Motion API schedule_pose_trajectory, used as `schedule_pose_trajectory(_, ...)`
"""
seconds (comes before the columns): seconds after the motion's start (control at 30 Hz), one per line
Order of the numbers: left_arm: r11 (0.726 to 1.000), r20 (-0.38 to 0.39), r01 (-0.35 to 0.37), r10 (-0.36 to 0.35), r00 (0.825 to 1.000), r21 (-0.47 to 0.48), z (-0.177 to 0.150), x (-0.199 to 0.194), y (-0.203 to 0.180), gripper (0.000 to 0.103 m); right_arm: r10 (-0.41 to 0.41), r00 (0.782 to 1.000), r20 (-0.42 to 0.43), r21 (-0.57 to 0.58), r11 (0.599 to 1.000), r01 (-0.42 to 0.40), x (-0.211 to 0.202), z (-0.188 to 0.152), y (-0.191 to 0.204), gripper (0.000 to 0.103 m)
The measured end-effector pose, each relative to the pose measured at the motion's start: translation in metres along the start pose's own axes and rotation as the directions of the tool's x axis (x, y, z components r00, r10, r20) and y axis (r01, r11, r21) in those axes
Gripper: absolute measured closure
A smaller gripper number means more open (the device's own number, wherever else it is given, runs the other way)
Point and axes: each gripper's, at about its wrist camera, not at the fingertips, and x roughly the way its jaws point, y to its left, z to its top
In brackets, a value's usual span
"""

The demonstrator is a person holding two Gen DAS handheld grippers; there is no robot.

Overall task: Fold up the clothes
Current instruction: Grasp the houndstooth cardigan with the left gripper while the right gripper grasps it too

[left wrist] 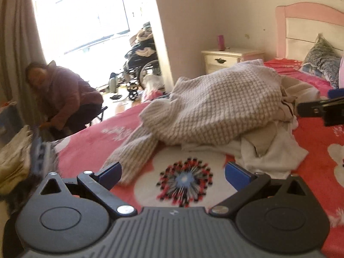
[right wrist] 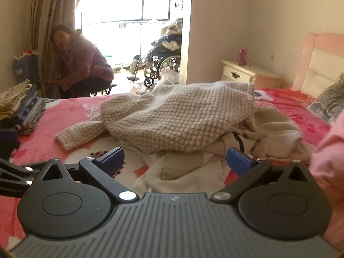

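Note:
A grey-and-white checked knit sweater (left wrist: 210,107) (right wrist: 182,120) lies crumpled on a red flowered bedspread (left wrist: 90,142) (right wrist: 71,109), one sleeve stretched toward the near left. It rests on a heap of cream and white garments (left wrist: 273,150) (right wrist: 187,169). My left gripper (left wrist: 173,174) hovers open above the bedspread's flower print, just short of the sleeve, nothing between its blue pads. My right gripper (right wrist: 175,161) is open too, over the near edge of the white garments. In the left wrist view, the right gripper's black arm (left wrist: 316,107) enters from the right edge.
A stack of folded clothes (right wrist: 21,105) (left wrist: 15,157) sits at the bed's left edge. A person in a mauve jacket (right wrist: 81,64) crouches by the curtain. Beyond stand a wheelchair (right wrist: 163,64), a cream nightstand (right wrist: 243,73), pink headboard (left wrist: 309,28) and blue pillow (left wrist: 324,60).

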Motion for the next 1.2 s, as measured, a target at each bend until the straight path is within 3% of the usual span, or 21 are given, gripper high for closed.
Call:
schedule_pose_trajectory(0.23,0.993,0.003,0.047,-0.048,0.999,0.109,0.02,0.078,-0.022,0.008,0.061,0.998,-0.035,0.254,0.966,-0.05,0.081,0.007,-0.052,0.002)
schedule_pose_trajectory(0.47,0.939,0.066,0.105,-0.133,0.989,0.327,0.026,0.15,-0.073,0.018,0.081,0.989,-0.123,0.356,0.934,-0.033,0.154,0.014,-0.069,0.007)
schedule_pose_trajectory(0.53,0.928,0.07,0.115,-0.149,0.986,0.353,0.027,0.167,-0.085,0.024,0.069,0.986,-0.153,0.371,0.929,-0.007,0.171,0.014,-0.074,0.017)
schedule_pose_trajectory(0.67,0.915,0.084,0.132,-0.177,0.981,0.38,0.028,0.195,-0.103,0.031,0.129,0.98,-0.154,0.397,0.916,-0.059,0.187,0.01,-0.08,0.037)
schedule_pose_trajectory(0.7,0.913,0.082,0.143,-0.187,0.979,0.382,0.028,0.199,-0.106,0.036,0.146,0.977,-0.153,0.404,0.912,-0.073,0.19,0.009,-0.081,0.057)
schedule_pose_trajectory(0.73,0.91,0.08,0.153,-0.198,0.977,0.384,0.028,0.204,-0.108,0.044,0.167,0.977,-0.134,0.414,0.905,-0.098,0.188,0.009,-0.083,0.067)
schedule_pose_trajectory(0.77,0.91,0.08,0.166,-0.211,0.974,0.379,0.027,0.206,-0.108,0.049,0.19,0.976,-0.11,0.423,0.897,-0.127,0.184,0.01,-0.084,0.068)
schedule_pose_trajectory(0.83,0.916,0.085,0.184,-0.228,0.97,0.357,0.027,0.208,-0.105,0.053,0.234,0.97,-0.061,0.441,0.878,-0.184,0.177,0.011,-0.086,0.082)
schedule_pose_trajectory(0.93,0.921,0.103,0.171,-0.22,0.97,0.349,0.023,0.21,-0.105,0.049,0.292,0.956,0.019,0.495,0.828,-0.263,0.168,0.006,-0.093,0.084)
schedule_pose_trajectory(1.07,0.909,0.115,0.125,-0.184,0.976,0.398,0.018,0.218,-0.121,0.043,0.328,0.945,0.01,0.528,0.801,-0.284,0.182,0.006,-0.092,0.08)
schedule_pose_trajectory(1.17,0.924,0.107,0.124,-0.173,0.979,0.362,0.022,0.219,-0.123,0.053,0.366,0.929,0.056,0.508,0.791,-0.342,0.174,0.016,-0.087,0.079)
schedule_pose_trajectory(1.2,0.929,0.113,0.121,-0.17,0.979,0.348,0.024,0.216,-0.122,0.061,0.378,0.923,0.071,0.501,0.787,-0.361,0.171,0.019,-0.086,0.083)
